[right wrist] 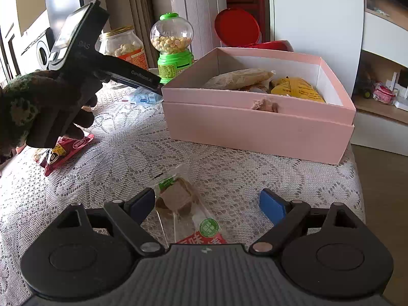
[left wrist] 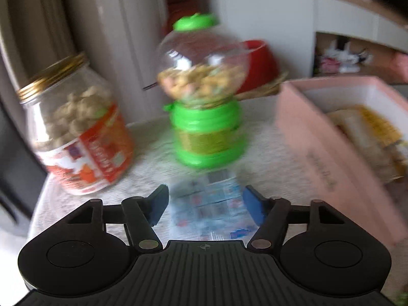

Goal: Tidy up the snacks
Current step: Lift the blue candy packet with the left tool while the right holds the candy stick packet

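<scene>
A: What lies on the lace tablecloth (right wrist: 132,142)?

B: At twelve o'clock of the right gripper (right wrist: 206,205), a clear crinkly wrapper with a brown square cake (right wrist: 178,201) lies flat between the spread blue pads, neither pad pressing it. At one o'clock stands the pink cardboard box (right wrist: 257,127), straight-edged, holding a yellow packet (right wrist: 295,89) and a tan one (right wrist: 239,77).

A: And the left gripper (left wrist: 205,204)?

B: Its jaws stand wide over a pale blue packet (left wrist: 211,204), blurred, seemingly not gripped. Ahead at twelve is a green candy dispenser (left wrist: 204,89) with a round clear globe; at ten, a gold-lidded jar (left wrist: 76,130). The box wall crowds it at two o'clock. A red sachet (right wrist: 63,150) lies beneath the gloved hand (right wrist: 51,107).
</scene>
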Motion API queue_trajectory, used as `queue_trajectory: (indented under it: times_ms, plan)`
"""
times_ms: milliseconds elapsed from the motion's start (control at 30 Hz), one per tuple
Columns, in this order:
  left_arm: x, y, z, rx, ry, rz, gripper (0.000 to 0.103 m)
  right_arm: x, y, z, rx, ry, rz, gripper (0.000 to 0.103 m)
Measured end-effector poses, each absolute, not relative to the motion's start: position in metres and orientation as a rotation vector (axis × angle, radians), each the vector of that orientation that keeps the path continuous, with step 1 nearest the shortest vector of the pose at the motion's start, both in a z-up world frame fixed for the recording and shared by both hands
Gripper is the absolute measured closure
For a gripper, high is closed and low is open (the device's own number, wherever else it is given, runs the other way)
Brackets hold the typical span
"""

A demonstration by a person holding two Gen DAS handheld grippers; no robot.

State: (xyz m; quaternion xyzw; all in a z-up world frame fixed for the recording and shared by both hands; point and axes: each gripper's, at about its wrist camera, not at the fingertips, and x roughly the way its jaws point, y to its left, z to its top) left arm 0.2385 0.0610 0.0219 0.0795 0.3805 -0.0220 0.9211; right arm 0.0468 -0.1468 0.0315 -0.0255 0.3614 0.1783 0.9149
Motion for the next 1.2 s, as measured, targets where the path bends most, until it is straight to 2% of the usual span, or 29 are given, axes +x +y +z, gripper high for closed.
queue_trajectory:
  times_ms: [233,367,500,733,867,1033,1167,1200]
  plan:
    - [0.245,0.08,0.016,0.049,0.822,-0.042,0.027,0.047,-0.147,0.031,-0.053,0.744,0.367,0.013]
    - [0.239,0.078,0.02,0.075,0.822,-0.064,0.036,0.047,-0.144,0.031,-0.063,0.747,0.367,0.012]
    - [0.223,0.078,0.029,0.049,0.836,-0.091,0.037,0.046,-0.14,0.03,-0.087,0.749,0.364,0.011]
    - [0.15,0.076,0.038,-0.031,0.822,-0.198,0.037,0.045,-0.135,0.029,-0.131,0.757,0.362,0.008]
    - [0.08,0.076,0.045,-0.085,0.758,-0.239,0.037,0.048,-0.129,0.028,-0.161,0.776,0.383,0.0]
    - [0.006,0.086,0.035,-0.199,0.761,-0.22,0.037,0.051,-0.129,0.028,-0.168,0.791,0.399,0.0]
    - [-0.025,0.087,0.03,-0.237,0.763,-0.202,0.037,0.052,-0.129,0.028,-0.169,0.792,0.402,0.0]
    - [-0.029,0.083,0.031,-0.235,0.762,-0.207,0.037,0.051,-0.13,0.028,-0.168,0.787,0.402,0.004]
